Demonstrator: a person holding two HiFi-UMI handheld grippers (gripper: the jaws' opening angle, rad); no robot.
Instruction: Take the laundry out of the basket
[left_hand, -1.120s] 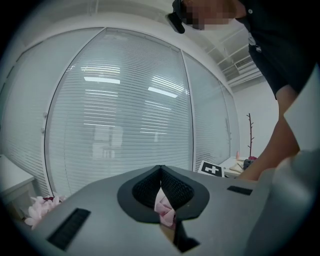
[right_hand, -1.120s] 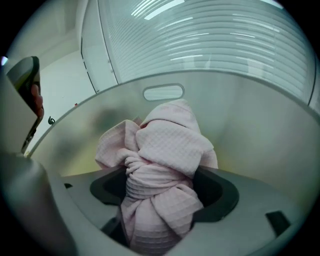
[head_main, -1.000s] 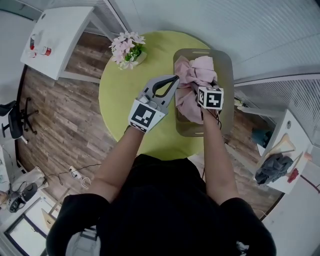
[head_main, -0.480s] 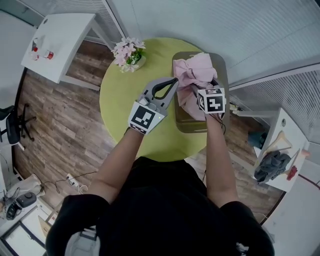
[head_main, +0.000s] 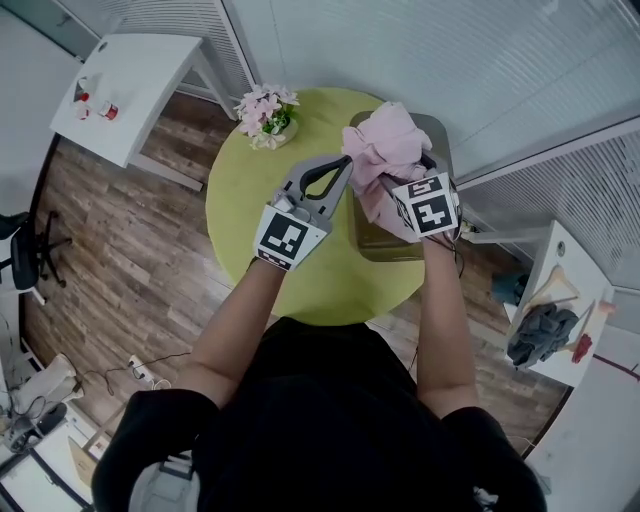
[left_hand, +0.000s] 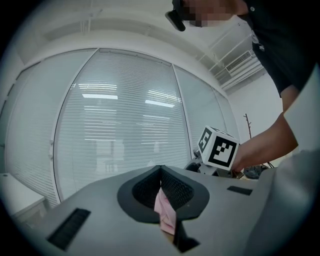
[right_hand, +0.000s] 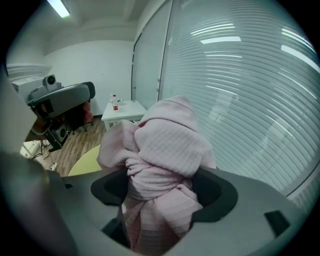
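Note:
A pink cloth is bunched up and lifted above the grey basket, which stands on the right side of the round yellow-green table. My right gripper is shut on a thick wad of the pink cloth, which fills the space between its jaws. My left gripper is shut on an edge of the same cloth; a thin pink fold is pinched between its jaws. The right gripper's marker cube shows in the left gripper view.
A pot of pink flowers stands at the table's far left edge. A white side table with small items is at the upper left, and another white table with dark clothes is at the right. Blinds cover the wall behind.
Both grippers have risen with the pink cloth, which now stands higher above the basket and more bunched. The left gripper has closed in on the cloth's edge.

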